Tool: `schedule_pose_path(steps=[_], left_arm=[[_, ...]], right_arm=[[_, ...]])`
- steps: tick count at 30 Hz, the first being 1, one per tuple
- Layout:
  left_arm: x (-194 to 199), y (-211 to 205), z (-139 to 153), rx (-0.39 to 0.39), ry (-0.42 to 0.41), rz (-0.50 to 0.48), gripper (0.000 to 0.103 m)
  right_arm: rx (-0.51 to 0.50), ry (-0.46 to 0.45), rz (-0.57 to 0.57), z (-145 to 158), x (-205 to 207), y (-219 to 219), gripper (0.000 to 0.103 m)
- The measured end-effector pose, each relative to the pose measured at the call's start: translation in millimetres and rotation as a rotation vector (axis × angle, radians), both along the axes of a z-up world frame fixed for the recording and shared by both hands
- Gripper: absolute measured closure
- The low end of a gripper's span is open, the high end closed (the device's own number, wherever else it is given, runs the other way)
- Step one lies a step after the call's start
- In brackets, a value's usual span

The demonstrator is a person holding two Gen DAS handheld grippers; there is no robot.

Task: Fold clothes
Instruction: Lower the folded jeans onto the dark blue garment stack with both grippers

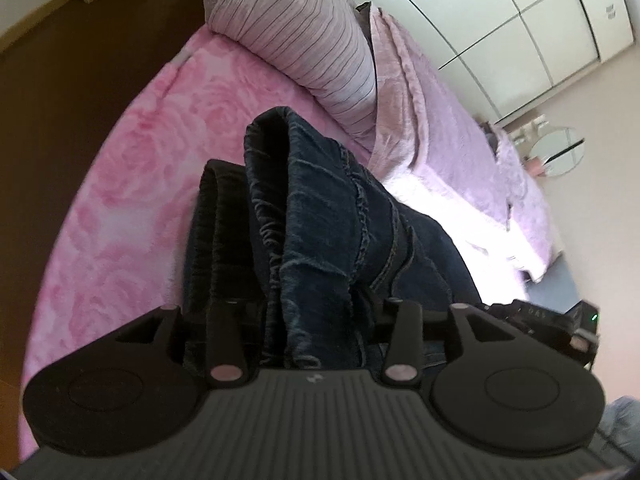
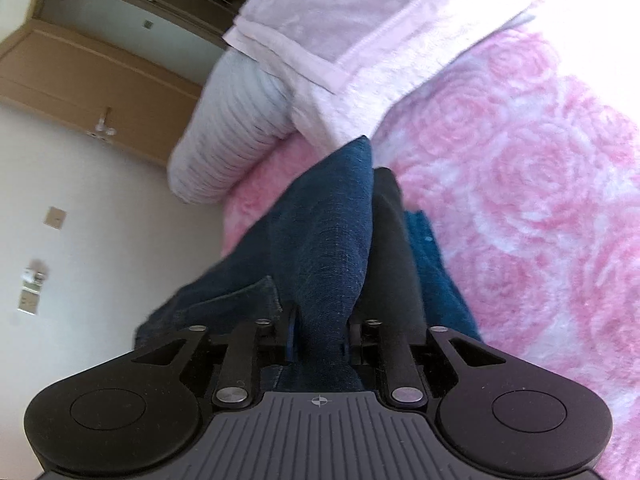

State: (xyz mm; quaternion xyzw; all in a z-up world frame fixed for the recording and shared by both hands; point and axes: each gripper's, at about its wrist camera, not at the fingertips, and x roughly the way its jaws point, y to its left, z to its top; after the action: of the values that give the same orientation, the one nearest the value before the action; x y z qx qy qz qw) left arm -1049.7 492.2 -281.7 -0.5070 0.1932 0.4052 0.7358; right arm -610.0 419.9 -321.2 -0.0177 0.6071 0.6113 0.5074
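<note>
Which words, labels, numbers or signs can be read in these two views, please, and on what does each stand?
No text reads clearly.
Pale letters on the black device at the right edge: too blurred to read.
Small emblem on the left wrist housing: a mark, no letters.
Crosshair symbol on the right wrist housing: no letters.

Both views are bright with daylight. In the left wrist view a strong glare burns out the pale blanket (image 1: 452,216) toward 3 o'clock, while the floor (image 1: 80,64) at 10 o'clock stays dim. In the right wrist view the blanket (image 2: 400,32) at 12 o'clock is washed out to white. The dark jeans (image 1: 332,216) lose detail in shadow. Fisheye distortion bends the wardrobe (image 1: 500,20) lines, black vignette fills the corners, and the edges look slightly soft.
</note>
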Motion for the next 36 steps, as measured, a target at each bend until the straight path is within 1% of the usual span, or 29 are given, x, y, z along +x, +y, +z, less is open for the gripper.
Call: schedule_pose_path(steps=[1, 2, 3, 4, 5, 7, 8, 9, 11, 13, 15, 16, 17, 19, 23, 25, 31, 34, 36], left_arm=[[0.1, -1.8, 6.6, 0.007, 0.033, -0.002, 0.061], [-0.6, -4.2, 14.6, 0.014, 0.070, -0.003, 0.061], [-2.6, -8.3, 23.9, 0.029, 0.105, 0.002, 0.061], [-5.4, -13.7, 34.2, 0.049, 0.140, 0.013, 0.061], [-8.3, -20.3, 45.5, 0.072, 0.178, 0.034, 0.068], [-13.3, -36.0, 69.6, 0.121, 0.254, 0.084, 0.069], [-12.4, -44.2, 80.9, 0.151, 0.271, 0.084, 0.069], [-9.7, -52.1, 91.3, 0.183, 0.276, 0.074, 0.075], [3.8, -64.9, 103.6, 0.226, 0.279, 0.009, 0.085], [24.2, -72.4, 99.8, 0.240, 0.315, -0.080, 0.086], [42.5, -76.1, 83.1, 0.230, 0.373, -0.153, 0.093], [46.4, -77.0, 71.0, 0.217, 0.405, -0.162, 0.093], [46.7, -78.1, 59.3, 0.207, 0.423, -0.153, 0.093], [39.9, -80.4, 39.2, 0.187, 0.411, -0.112, 0.094], [38.1, -85.6, 11.7, 0.231, 0.426, -0.106, 0.094], [36.1, -84.9, 4.6, 0.241, 0.416, -0.080, 0.095], [31.1, -87.4, -1.1, 0.249, 0.389, -0.055, 0.095], [34.5, -85.7, 13.5, 0.228, 0.408, -0.067, 0.095], [36.9, -83.9, 30.4, 0.225, 0.404, -0.075, 0.095]], right_arm=[[-0.014, -0.012, 0.001, 0.7, -0.4, 0.2, 0.075], [-0.021, -0.035, 0.007, 6.7, -0.4, 0.3, 0.070], [-0.021, -0.073, 0.015, 15.3, -0.9, -0.2, 0.068], [-0.017, -0.116, 0.023, 24.8, -1.5, -1.8, 0.068], [-0.001, -0.178, 0.029, 36.4, -2.9, -6.9, 0.068], [0.046, -0.320, 0.036, 61.3, -7.3, -22.0, 0.068], [0.065, -0.383, 0.042, 72.7, -10.4, -29.5, 0.068], [0.078, -0.428, 0.052, 81.7, -15.7, -37.1, 0.068], [0.117, -0.490, 0.101, 96.4, -31.3, -53.6, 0.068], [0.136, -0.545, 0.183, 100.3, -55.6, -66.7, 0.068], [0.149, -0.589, 0.267, 93.7, -80.5, -77.9, 0.068], [0.137, -0.610, 0.306, 86.1, -91.9, -80.7, 0.068], [0.122, -0.630, 0.341, 77.6, -102.2, -82.9, 0.068], [0.082, -0.672, 0.394, 58.1, -116.5, -84.7, 0.068], [0.090, -0.750, 0.450, 35.4, -130.4, -89.3, 0.068], [0.107, -0.766, 0.466, 34.1, -134.3, -90.1, 0.068], [0.116, -0.836, 0.525, 30.6, -147.1, -89.6, 0.068], [0.074, -0.836, 0.534, 40.6, -149.6, -83.8, 0.068], [0.069, -0.792, 0.512, 52.2, -144.5, -77.2, 0.068]])
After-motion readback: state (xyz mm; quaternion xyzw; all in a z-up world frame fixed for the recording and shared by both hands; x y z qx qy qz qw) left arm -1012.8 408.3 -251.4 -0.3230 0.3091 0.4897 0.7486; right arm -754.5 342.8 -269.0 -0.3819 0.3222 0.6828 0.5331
